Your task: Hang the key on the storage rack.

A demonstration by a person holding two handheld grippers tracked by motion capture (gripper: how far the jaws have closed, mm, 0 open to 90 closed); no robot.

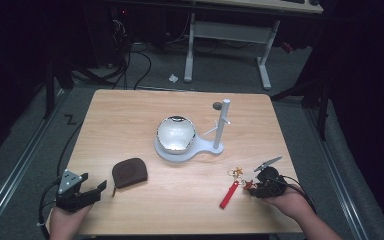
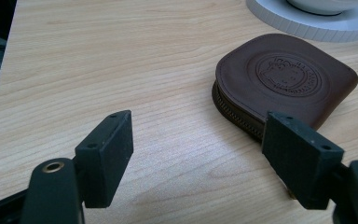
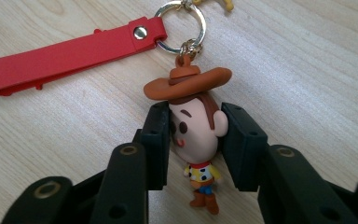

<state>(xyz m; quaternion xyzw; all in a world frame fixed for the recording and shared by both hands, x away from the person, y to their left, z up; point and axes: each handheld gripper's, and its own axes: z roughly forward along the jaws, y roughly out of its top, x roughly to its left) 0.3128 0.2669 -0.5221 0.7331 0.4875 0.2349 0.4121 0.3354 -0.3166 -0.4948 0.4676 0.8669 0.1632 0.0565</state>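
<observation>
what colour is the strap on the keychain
Red strap, clearest in the right gripper view.

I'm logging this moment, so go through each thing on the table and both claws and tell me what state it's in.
Left claw: open, holding nothing, beside the pouch.
Right claw: shut on the cowboy figure's head.
Cowboy figure: gripped by its head, lying on the table.
Red strap: flat on the table, joined to the figure by a ring.
Brown pouch: zipped shut, lying flat.
Bowl: upright on the white stand.
</observation>
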